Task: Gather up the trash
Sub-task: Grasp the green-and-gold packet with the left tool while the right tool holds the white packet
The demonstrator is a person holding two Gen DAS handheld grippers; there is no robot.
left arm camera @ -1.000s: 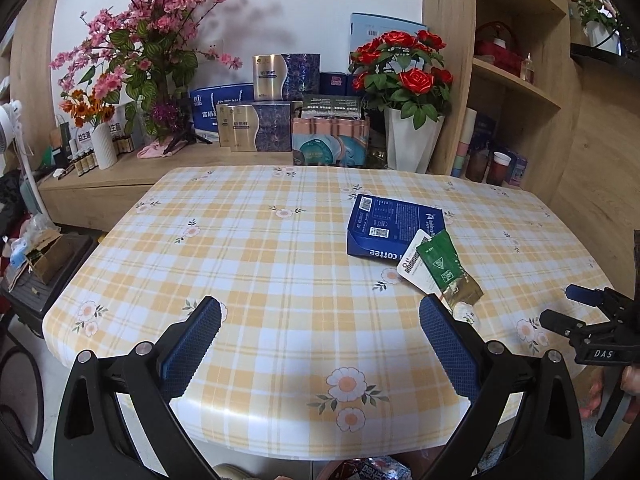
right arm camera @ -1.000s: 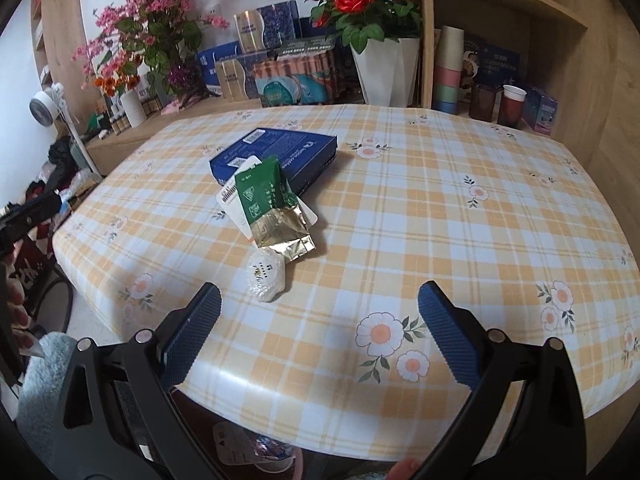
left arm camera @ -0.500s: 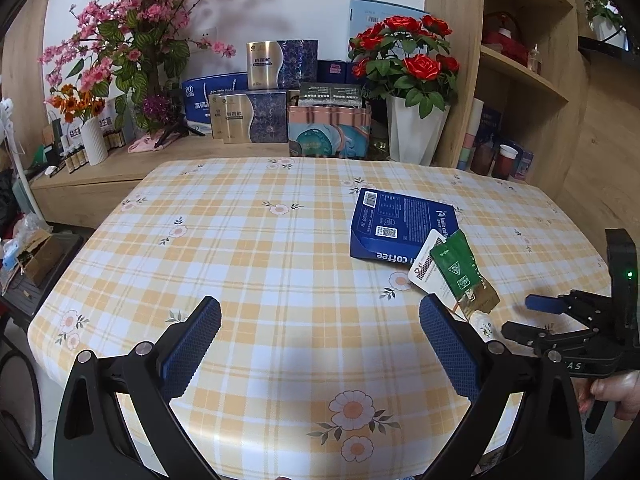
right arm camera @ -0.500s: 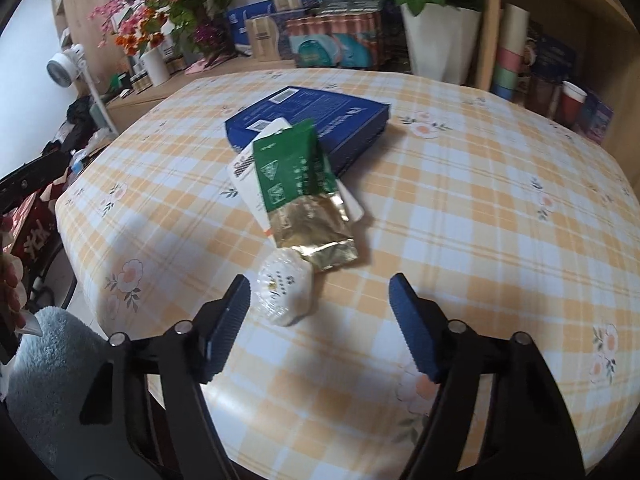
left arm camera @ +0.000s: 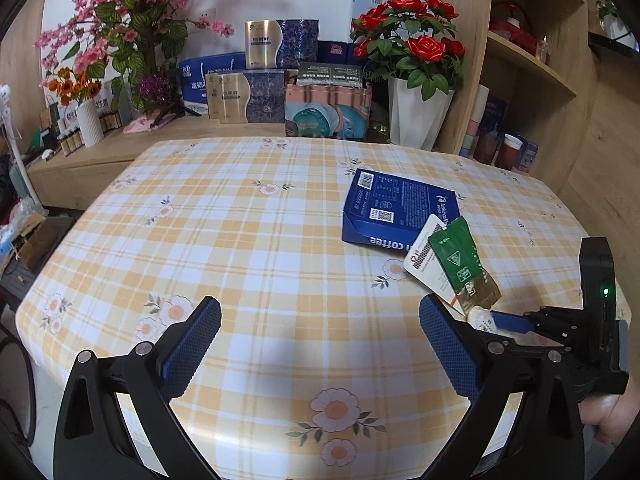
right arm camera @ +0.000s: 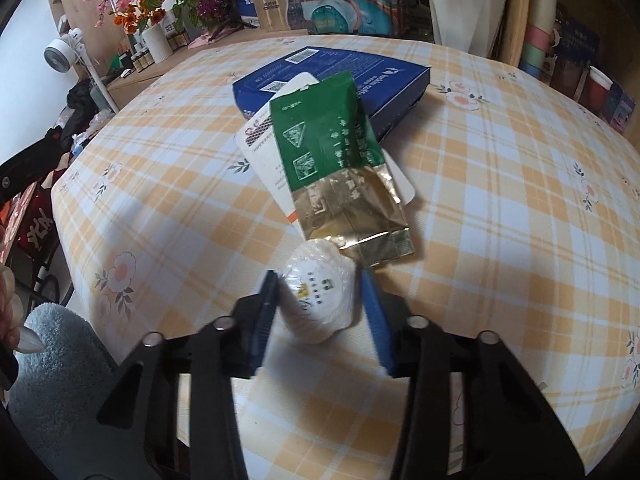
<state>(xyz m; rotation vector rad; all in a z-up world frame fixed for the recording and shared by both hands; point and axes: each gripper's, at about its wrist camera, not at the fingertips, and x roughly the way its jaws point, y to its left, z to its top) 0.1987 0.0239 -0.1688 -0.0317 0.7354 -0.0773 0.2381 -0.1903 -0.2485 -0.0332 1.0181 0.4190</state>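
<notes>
A white round wrapped packet (right arm camera: 318, 290) lies on the checked tablecloth between the two blue pads of my right gripper (right arm camera: 320, 292); the jaws stand close on both its sides and appear to touch it. Just beyond it lie a green and gold foil pouch (right arm camera: 340, 160), a white card (right arm camera: 264, 148) and a blue coffee box (right arm camera: 344, 76). My left gripper (left arm camera: 320, 336) is open and empty above the table's near edge. In the left wrist view the right gripper (left arm camera: 520, 322) is at the right, by the pouch (left arm camera: 460, 258) and box (left arm camera: 394, 210).
A sideboard behind the table holds gift boxes (left arm camera: 264, 92), a pink flower arrangement (left arm camera: 120, 40) and a white vase of red roses (left arm camera: 416, 116). Wooden shelves (left arm camera: 532, 64) stand at the right. Clutter and a fan (right arm camera: 60, 54) are on the floor to the left.
My right gripper has moved forward and down to the white packet and narrowed its jaws around it. My left gripper has drifted slightly forward over the table, staying open.
</notes>
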